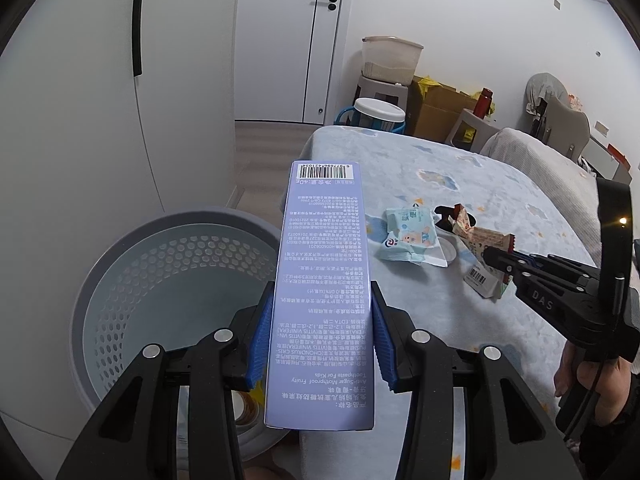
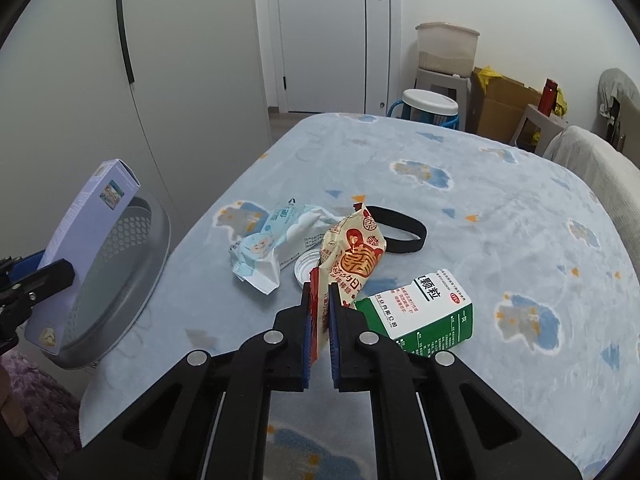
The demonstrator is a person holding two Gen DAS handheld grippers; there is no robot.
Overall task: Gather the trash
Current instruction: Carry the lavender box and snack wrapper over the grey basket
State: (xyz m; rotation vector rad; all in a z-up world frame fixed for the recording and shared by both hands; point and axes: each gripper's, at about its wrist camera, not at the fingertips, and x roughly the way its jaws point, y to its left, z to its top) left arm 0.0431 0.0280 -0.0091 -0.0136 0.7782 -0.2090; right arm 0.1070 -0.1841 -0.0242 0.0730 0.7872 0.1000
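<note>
My left gripper [image 1: 323,296] is shut on a long purple toothpaste box [image 1: 320,240], which it holds above the rim of a grey perforated bin [image 1: 132,228] on the left. My right gripper [image 2: 320,292] is shut on the end of a red-and-cream snack wrapper [image 2: 354,256] that stands up from the blue blanket [image 2: 440,160]. Around it on the blanket lie a crumpled blue wipes pack [image 2: 272,244], a white round lid [image 2: 306,270], a green-and-white medicine box [image 2: 424,312] and a black band [image 2: 404,232].
The bin [image 2: 120,280] stands off the blanket's left edge, beside a white wardrobe [image 1: 80,120]. Behind the covered surface are a door [image 2: 332,40], a white bucket [image 2: 430,106], stools, a cardboard box [image 2: 500,108] and a chair [image 1: 560,120]. A hand [image 1: 580,376] holds the right gripper.
</note>
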